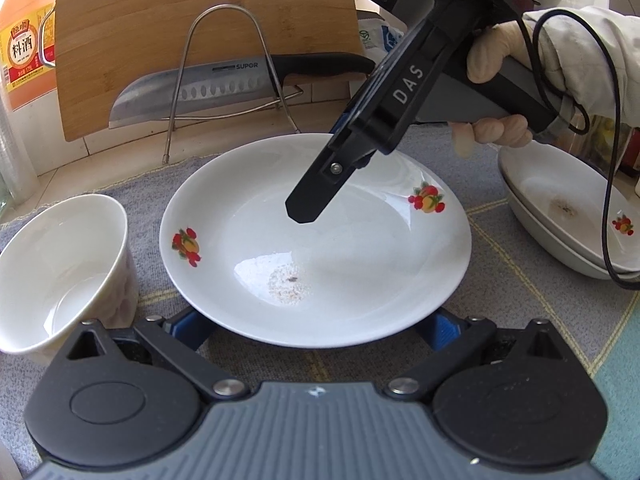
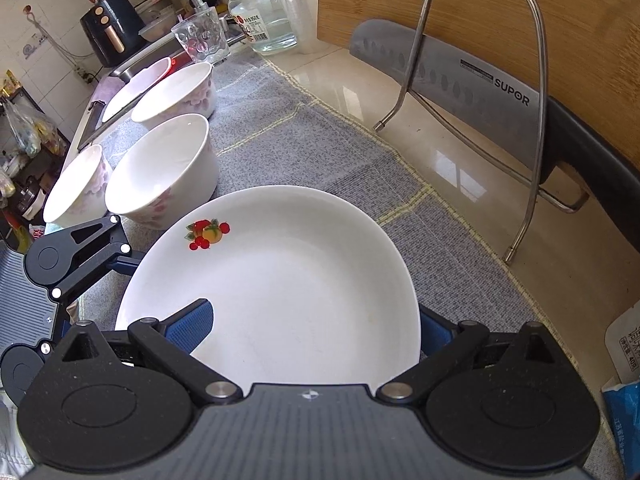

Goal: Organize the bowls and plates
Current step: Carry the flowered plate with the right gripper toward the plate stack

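A white plate with fruit prints (image 1: 316, 240) lies on the grey mat; it also shows in the right wrist view (image 2: 288, 280). My left gripper (image 1: 316, 330) is open, its blue fingers under the plate's near rim on both sides. My right gripper (image 2: 316, 324) is open; one blue finger (image 2: 190, 326) lies over the plate's inside, the other is behind the rim. From the left wrist view the right gripper (image 1: 308, 208) hangs over the plate's far half. A white bowl (image 1: 60, 264) stands left. Three bowls (image 2: 160, 176) stand in the right wrist view.
Two stacked plates (image 1: 568, 216) sit at the right. A knife (image 1: 224, 88) rests in a wire rack (image 1: 224, 76) against a wooden board (image 1: 200, 32). A bottle (image 1: 24, 40) is far left. A glass (image 2: 202, 38), jar (image 2: 264, 16) and sink lie beyond the bowls.
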`<state>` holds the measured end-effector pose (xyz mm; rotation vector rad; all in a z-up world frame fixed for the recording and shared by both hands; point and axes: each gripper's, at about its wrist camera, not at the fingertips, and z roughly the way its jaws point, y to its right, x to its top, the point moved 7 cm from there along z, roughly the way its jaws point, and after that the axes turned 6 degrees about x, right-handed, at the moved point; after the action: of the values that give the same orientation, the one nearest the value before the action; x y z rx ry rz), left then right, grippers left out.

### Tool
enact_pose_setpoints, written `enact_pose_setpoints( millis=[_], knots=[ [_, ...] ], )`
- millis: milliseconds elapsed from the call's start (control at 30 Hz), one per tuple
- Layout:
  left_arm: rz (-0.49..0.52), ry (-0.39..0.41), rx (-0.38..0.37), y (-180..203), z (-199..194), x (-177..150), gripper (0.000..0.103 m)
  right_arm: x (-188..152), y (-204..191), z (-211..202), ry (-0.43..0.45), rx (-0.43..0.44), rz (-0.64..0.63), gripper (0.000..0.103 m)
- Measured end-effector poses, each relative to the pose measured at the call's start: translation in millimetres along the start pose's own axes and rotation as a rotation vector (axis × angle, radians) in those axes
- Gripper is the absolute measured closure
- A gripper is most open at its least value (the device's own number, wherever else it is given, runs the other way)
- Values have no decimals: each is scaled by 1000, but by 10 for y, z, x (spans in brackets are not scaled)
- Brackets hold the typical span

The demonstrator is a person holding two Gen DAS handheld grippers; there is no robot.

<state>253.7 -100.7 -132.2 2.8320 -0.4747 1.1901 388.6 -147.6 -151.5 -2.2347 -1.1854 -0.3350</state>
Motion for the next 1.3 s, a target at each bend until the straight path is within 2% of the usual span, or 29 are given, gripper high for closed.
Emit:
enact_pose_setpoints(
  millis=[733, 1300],
  knots=[
    [15, -31, -10, 26, -104, -30, 2, -28, -109, 5, 0, 13, 46, 0],
    [97, -59, -67, 126, -596, -42, 2, -237, -557, -286, 49, 9, 107, 0]
  ],
)
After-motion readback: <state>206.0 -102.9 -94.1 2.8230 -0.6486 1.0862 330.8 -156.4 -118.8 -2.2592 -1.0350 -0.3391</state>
